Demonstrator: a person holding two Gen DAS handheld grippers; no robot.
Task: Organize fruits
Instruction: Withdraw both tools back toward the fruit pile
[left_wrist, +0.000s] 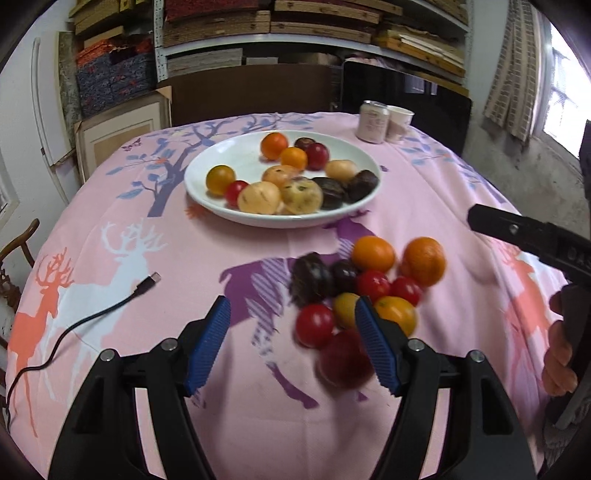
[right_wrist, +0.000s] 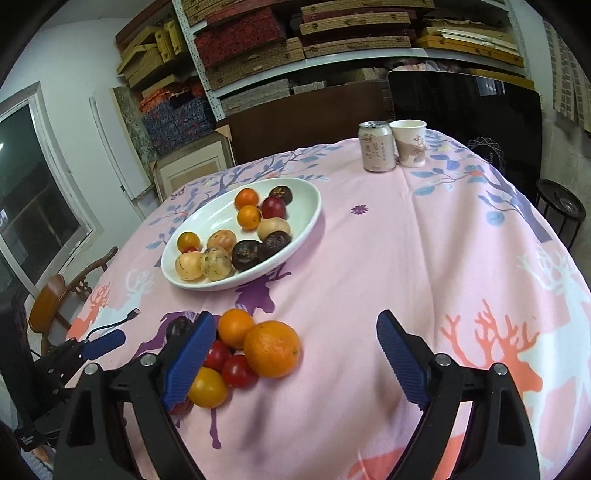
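A white plate (left_wrist: 207, 162) (right_wrist: 306, 199) holds several fruits: oranges, red and dark plums, pale round fruits. A loose pile lies on the pink cloth nearer me: two oranges (left_wrist: 424, 260) (right_wrist: 271, 349), red tomatoes (left_wrist: 314, 325) (right_wrist: 239, 371), yellow fruit (right_wrist: 207, 387), dark plums (left_wrist: 309, 278). My left gripper (left_wrist: 293, 343) is open and empty just left of the pile, its right finger over a red fruit (left_wrist: 343, 360). My right gripper (right_wrist: 295, 360) is open and empty, the big orange between its fingers. The right gripper's finger also shows in the left wrist view (left_wrist: 517, 229).
A drink can (left_wrist: 372, 121) (right_wrist: 376, 146) and a paper cup (left_wrist: 399, 118) (right_wrist: 409, 142) stand at the table's far right. A black USB cable (left_wrist: 92, 317) lies on the left of the cloth. Shelves with boxes stand behind; a wooden chair (right_wrist: 55, 295) is at the left.
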